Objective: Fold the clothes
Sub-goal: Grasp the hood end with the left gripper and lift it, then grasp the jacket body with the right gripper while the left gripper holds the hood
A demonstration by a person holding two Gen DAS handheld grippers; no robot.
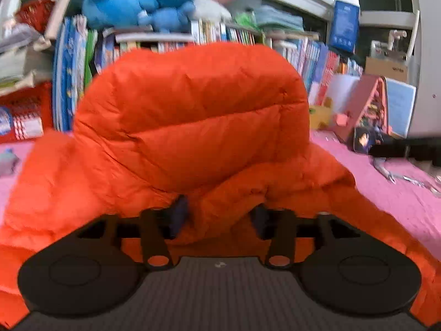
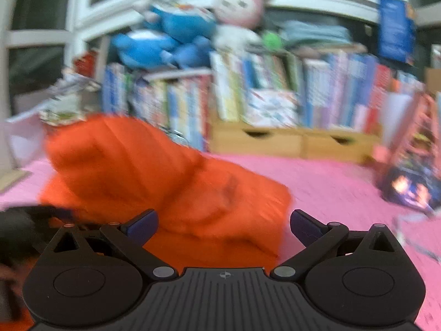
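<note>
A puffy orange down jacket lies heaped on the pink cover, with one padded part standing up in a hump. My left gripper is low against the jacket's near edge. Its fingers stand apart, a loose bunch of orange fabric sits between them, and the pads do not squeeze it. In the blurred right wrist view the jacket lies to the left on the pink cover. My right gripper hovers above its near right corner, jaws wide open and holding nothing.
A packed bookshelf with blue and pink plush toys runs along the back. Wooden drawers sit under the books. A colourful box stands at the right. A black strap and small metal items lie on the cover.
</note>
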